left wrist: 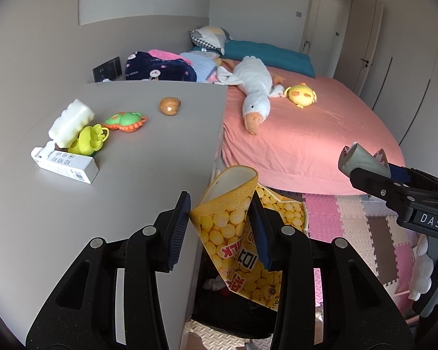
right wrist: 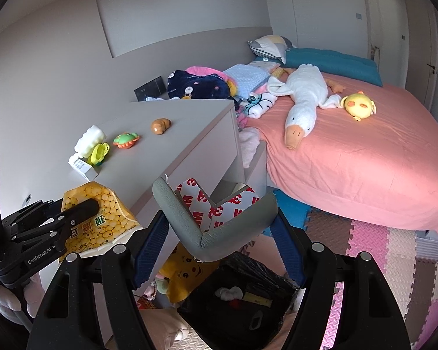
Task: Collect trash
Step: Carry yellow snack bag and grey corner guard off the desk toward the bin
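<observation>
My left gripper is shut on a yellow snack bag printed with yellow balls, held past the dresser's edge above a black-lined bin. The bag also shows in the right wrist view. My right gripper is shut on a grey L-shaped foam corner guard with red-and-white adhesive backing, held above the bin, which holds scraps. The guard and right gripper also show in the left wrist view.
A grey dresser carries a white box, a white bottle, a yellow toy, a green toy and a brown figurine. A pink bed holds a goose plush. Foam mats cover the floor.
</observation>
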`<state>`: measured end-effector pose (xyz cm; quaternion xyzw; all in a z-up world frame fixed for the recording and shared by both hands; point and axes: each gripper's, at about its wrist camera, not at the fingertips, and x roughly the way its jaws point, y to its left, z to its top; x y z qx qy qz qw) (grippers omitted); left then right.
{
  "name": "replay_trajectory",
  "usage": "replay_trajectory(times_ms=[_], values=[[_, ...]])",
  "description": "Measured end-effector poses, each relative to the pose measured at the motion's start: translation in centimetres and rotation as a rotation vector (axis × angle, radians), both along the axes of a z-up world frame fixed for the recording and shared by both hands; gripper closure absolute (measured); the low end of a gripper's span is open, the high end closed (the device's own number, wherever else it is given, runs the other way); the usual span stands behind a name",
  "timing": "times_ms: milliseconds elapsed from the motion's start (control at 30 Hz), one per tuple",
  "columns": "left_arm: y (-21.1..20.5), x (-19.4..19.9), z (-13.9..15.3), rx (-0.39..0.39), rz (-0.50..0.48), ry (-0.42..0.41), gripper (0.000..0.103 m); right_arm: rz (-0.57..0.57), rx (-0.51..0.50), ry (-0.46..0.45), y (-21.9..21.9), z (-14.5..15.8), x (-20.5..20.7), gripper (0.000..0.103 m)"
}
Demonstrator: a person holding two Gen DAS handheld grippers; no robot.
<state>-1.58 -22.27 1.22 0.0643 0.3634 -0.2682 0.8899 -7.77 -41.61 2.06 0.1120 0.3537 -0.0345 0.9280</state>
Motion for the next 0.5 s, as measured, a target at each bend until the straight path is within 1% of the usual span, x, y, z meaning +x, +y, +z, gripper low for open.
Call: replay_trajectory(times_ms=[500], values=[[-3.8, -0.9, -1.0, 0.025, -0.098, 0.018, 0.063, -0.068, -0.002, 0.016, -2.7, -0.5, -2.3, 0.031]])
